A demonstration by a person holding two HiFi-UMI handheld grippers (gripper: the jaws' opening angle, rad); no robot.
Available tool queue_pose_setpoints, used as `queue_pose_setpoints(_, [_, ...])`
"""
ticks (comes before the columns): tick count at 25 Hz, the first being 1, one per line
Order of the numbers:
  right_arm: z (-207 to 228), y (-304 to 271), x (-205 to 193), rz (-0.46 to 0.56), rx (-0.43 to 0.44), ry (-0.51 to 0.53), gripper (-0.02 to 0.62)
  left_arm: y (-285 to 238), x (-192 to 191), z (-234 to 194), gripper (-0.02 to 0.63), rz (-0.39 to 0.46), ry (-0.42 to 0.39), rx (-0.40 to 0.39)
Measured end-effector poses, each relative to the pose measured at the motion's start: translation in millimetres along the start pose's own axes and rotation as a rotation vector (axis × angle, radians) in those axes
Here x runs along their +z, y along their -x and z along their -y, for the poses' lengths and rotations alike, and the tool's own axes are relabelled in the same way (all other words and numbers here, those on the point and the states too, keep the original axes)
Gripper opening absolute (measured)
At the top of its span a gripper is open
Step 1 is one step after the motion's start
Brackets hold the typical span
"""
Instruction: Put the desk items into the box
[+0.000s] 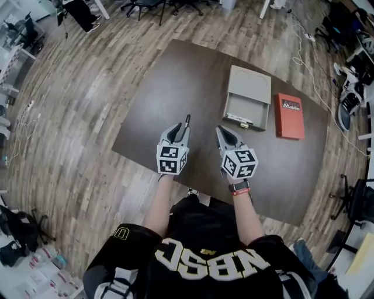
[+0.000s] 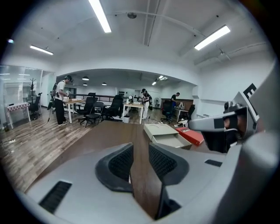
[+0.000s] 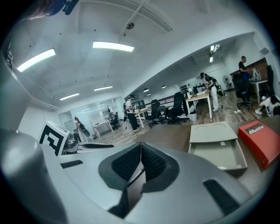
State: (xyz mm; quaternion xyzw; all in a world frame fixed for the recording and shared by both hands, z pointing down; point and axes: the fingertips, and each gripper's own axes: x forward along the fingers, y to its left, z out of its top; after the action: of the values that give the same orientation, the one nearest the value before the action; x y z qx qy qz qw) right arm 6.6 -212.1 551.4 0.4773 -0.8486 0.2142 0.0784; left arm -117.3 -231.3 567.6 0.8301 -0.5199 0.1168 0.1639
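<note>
A grey box [image 1: 248,96] lies on the brown table [image 1: 175,87], its lid slid back off the tray; a pale flat item [image 1: 238,119] rests at the tray's near edge. Right of it lies a red box [image 1: 290,115]. Both grippers hover side by side over the table's near part, short of the boxes. My left gripper [image 1: 179,127] [image 2: 141,153] is open, with only table showing in the gap. A thin black stick [image 1: 187,121] pokes out at its tip; what it is I cannot tell. My right gripper [image 1: 222,132] [image 3: 141,151] is shut, pads meeting.
The grey box [image 3: 217,144] and the red box [image 3: 259,139] are ahead and to the right of the right gripper. Office chairs [image 1: 146,4] stand beyond the table's far edge. Cables [image 1: 307,58] and bags lie on the wood floor. People stand at desks [image 2: 131,107] far off.
</note>
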Motion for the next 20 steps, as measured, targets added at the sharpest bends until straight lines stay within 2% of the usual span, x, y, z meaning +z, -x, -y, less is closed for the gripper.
queue_pose_setpoints(7, [-1,-22,-20,-0.055,0.022,-0.003,0.009,-26,-45,-13,0.167,-0.177,-0.061,-0.045])
queue_pose_setpoints(11, [1,-29,-33,-0.084,0.025,-0.016,0.009,-40,-74,-22,0.167,-0.289,-0.145,-0.071])
queue_pose_setpoints(20, [15,-30,-58,-0.136,0.018,-0.043,0.009,-72,-120,-30,0.166,-0.449,-0.219,-0.129])
